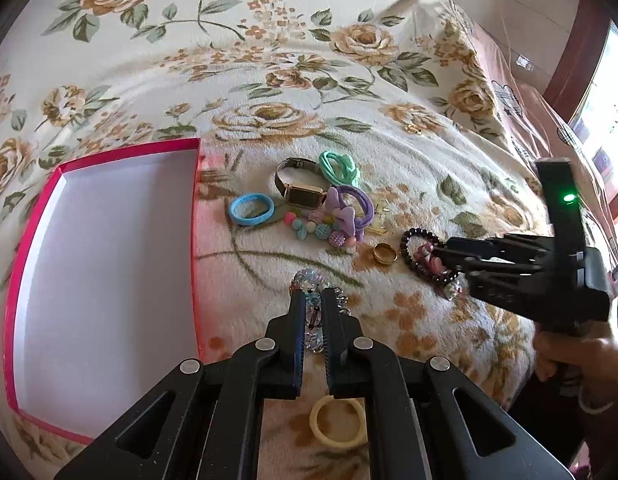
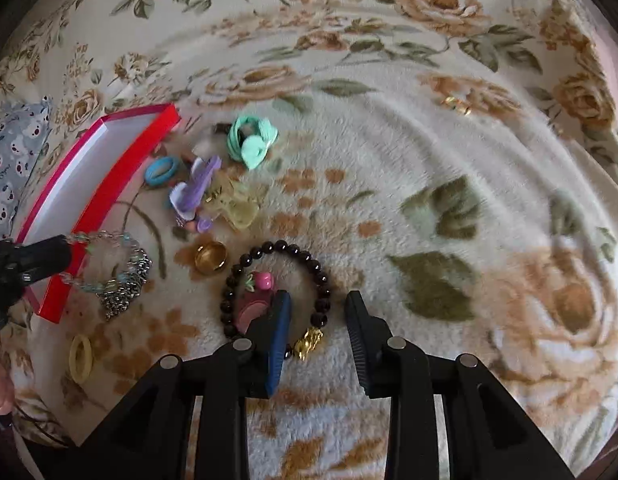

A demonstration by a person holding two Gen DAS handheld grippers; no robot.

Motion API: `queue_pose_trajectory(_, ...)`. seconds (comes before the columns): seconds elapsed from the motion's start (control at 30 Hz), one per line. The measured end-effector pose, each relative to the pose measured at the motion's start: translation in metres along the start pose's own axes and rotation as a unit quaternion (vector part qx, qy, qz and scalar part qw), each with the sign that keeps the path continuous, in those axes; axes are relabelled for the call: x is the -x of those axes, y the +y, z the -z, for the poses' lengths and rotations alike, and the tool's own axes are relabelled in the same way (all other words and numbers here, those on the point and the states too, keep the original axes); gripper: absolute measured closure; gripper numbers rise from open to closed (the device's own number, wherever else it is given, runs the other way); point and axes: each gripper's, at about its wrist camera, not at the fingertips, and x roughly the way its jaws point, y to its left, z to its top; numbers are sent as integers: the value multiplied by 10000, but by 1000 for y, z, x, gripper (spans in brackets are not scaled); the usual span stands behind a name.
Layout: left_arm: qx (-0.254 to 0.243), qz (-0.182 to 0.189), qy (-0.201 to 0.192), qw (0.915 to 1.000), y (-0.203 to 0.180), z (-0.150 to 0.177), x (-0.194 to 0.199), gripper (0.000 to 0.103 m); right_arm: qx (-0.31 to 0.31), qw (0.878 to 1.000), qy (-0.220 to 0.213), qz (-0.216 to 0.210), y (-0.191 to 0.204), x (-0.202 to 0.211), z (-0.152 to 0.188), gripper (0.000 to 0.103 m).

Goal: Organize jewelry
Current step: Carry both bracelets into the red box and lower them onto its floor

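Black tongs, silver rivets, ribbed pads; green light lit.

I am working in a home bedroom, and I am hanging over a bed: a fluffy cream blanket printed with tan roses and green leaves is covering the whole surface and is sagging in soft folds. Beyond its far edge, a pink sheet with cartoon prints is showing, and daylight is coming through a window framed in dark reddish wood. A grey patterned cloth is lying at the blanket's edge. Hair ties, a watch and bracelets are lying loose beside a pink-rimmed box
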Motion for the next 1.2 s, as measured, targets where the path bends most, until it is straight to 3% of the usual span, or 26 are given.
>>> queue_pose_trajectory(0.07,44,26,-24,10000,1,0,4,96,105,9999,-43,86,2,-5,-3,79)
queue_pose_trajectory(0.1,60,35,-41,10000,2,0,6,96,177,9997,-58,128,3,-6,-5,93)
queue_pose_trajectory(0.13,71,39,-56,10000,2,0,7,96,220,9996,-80,148,6,-7,-5,95)
queue_pose_trajectory(0.4,130,19,-389,9992,10,3,40,96,-18,9977,-627,-265,15,30,-9,96)
queue_pose_trajectory(0.7,325,-172,-696,9969,38,14,74,96,196,9885,-1162,-951,67,66,-34,96)
queue_pose_trajectory(1.0,888,-484,-735,9922,92,13,75,96,616,9782,-1225,-1561,145,52,-70,96)
queue_pose_trajectory(1.2,1159,-606,-712,9889,128,-4,60,96,794,9715,-1134,-1925,194,28,-97,96)
